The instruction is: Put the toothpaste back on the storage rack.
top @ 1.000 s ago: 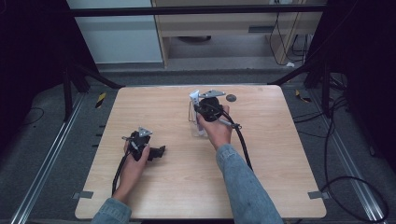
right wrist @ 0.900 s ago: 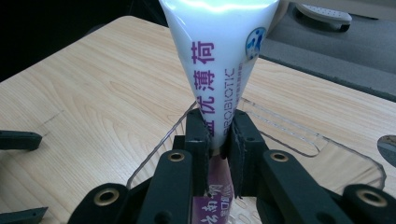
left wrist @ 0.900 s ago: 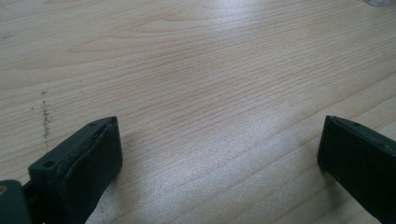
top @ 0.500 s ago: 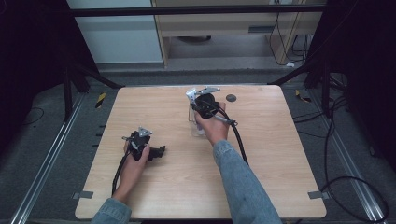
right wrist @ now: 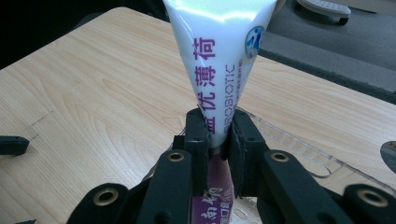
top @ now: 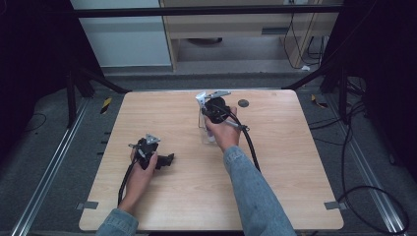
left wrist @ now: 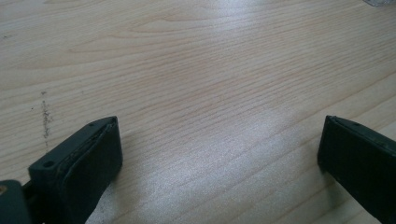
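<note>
Raised slightly, right gripper (right wrist: 217,140) pinches white "PROBIOTIC" tube (right wrist: 219,60).

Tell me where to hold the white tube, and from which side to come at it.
Hold the white tube low, on its narrow end, as the right gripper does now. The tube widens to a flat sealed end on top, so the fingers close best across the slim part. Come from the near side, level with the table.
</note>
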`<state>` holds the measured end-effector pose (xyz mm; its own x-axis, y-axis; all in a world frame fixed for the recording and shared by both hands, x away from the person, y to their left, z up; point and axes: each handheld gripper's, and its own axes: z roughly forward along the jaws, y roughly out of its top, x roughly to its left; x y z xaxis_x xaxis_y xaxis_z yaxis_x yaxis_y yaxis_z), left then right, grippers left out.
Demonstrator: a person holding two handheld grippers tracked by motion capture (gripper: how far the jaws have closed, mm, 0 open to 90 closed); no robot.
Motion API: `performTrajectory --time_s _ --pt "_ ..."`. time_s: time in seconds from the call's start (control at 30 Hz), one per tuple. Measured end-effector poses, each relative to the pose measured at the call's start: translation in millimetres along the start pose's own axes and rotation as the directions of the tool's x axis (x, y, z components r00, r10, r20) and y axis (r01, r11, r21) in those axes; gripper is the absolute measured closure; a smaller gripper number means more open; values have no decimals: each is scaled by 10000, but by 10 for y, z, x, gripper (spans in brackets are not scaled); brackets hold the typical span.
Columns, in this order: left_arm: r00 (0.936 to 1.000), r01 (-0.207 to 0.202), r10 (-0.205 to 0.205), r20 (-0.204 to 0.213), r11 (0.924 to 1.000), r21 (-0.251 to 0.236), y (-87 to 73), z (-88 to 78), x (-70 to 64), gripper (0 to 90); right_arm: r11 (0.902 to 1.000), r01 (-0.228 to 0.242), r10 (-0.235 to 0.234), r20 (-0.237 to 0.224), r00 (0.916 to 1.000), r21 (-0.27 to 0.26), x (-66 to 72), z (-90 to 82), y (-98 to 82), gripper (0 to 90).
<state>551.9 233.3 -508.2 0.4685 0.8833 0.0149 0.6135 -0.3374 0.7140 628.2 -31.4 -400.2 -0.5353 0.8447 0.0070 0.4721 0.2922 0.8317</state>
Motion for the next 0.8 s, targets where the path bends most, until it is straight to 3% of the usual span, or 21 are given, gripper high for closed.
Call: performTrajectory --time_s 0.8 --pt "10000 1 -1 1 10000 2 0 0 0 0 9999 -155 154 65 9999 30 -13 66 25 785"
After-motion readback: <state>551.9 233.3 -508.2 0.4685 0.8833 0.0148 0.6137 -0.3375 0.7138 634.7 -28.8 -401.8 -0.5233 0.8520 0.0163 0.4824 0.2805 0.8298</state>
